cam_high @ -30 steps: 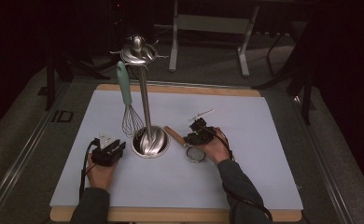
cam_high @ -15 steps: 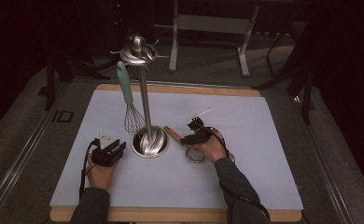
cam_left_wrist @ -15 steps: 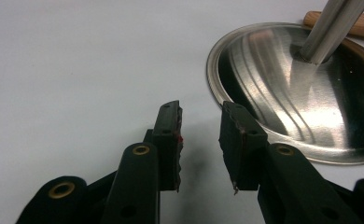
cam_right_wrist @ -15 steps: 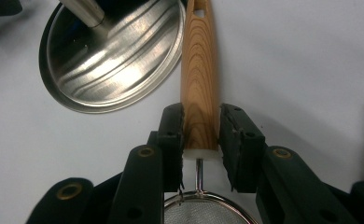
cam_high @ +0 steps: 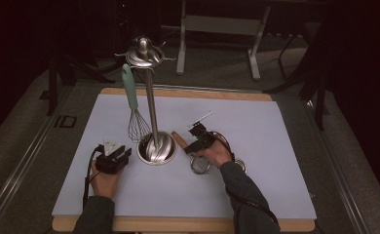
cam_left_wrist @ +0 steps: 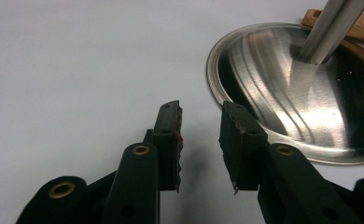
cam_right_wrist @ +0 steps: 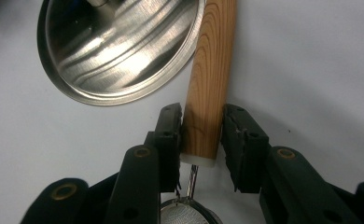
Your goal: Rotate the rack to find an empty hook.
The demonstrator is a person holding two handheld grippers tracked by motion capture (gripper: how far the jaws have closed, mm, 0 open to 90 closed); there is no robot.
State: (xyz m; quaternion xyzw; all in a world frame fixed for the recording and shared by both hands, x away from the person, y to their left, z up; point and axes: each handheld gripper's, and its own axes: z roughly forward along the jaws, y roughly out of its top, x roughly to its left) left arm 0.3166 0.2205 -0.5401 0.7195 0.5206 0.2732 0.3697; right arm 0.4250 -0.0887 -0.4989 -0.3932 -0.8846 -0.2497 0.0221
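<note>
Strainer handle [cam_right_wrist: 209, 79], wooden, lies flat against the rim of the steel stand base [cam_right_wrist: 124, 51], between your right gripper [cam_right_wrist: 201, 135] jaws, which have just been opening; the right pad stands clear. Your left gripper [cam_left_wrist: 199, 140] waits open beside the base. Next, draw back clear or pinch again.

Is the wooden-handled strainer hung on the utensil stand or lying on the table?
Lying on the table: the wooden-handled strainer rests flat beside the stand's base, between the jaws of the right gripper, which have just been opening.
</note>
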